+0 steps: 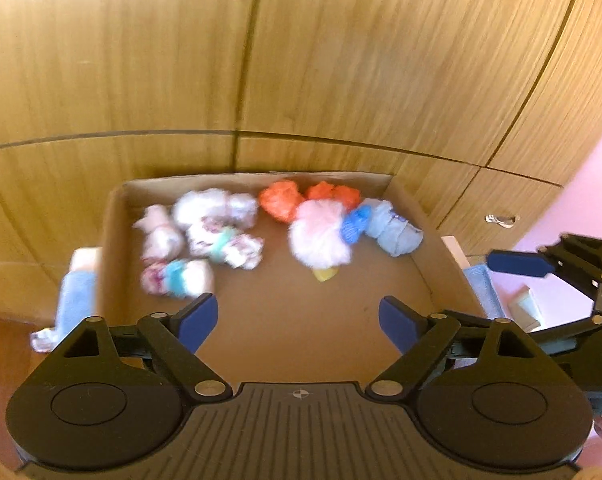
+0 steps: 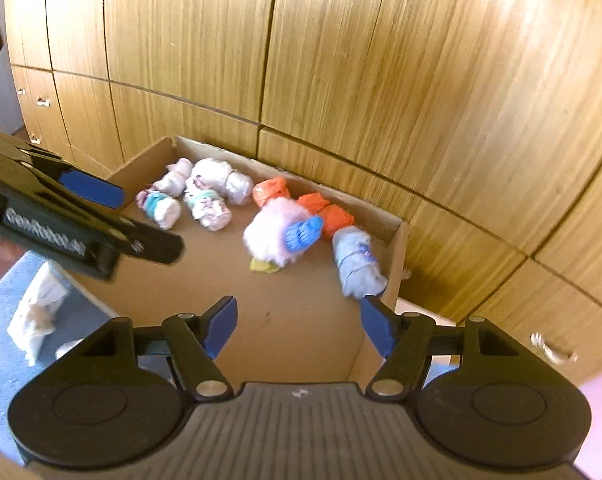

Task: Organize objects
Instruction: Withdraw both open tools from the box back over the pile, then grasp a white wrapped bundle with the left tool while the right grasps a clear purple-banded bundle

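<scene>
An open cardboard box point(image 1: 111, 240) holds several rolled cloth bundles. White patterned rolls point(image 1: 205, 232) lie at its left. Orange bundles point(image 1: 281, 200), a fluffy pink ball point(image 1: 321, 236), a bright blue piece point(image 1: 355, 224) and a pale blue roll point(image 1: 397, 234) lie at its right. My left gripper point(image 1: 297, 314) is open above the box's bare near floor, with nothing between its pads. My right gripper point(image 2: 297, 320) is open too, over the box's right near part, just short of the pale blue roll point(image 2: 357, 264). It shows at the right edge of the left wrist view by one blue finger point(image 1: 517, 263).
Wooden cupboard doors point(image 1: 341, 80) rise right behind the box. A blue cloth point(image 1: 77, 292) lies outside the box's left wall. A white packet point(image 2: 37, 312) lies on a grey-blue surface at the left. A metal handle point(image 2: 549, 348) sticks out low on the right.
</scene>
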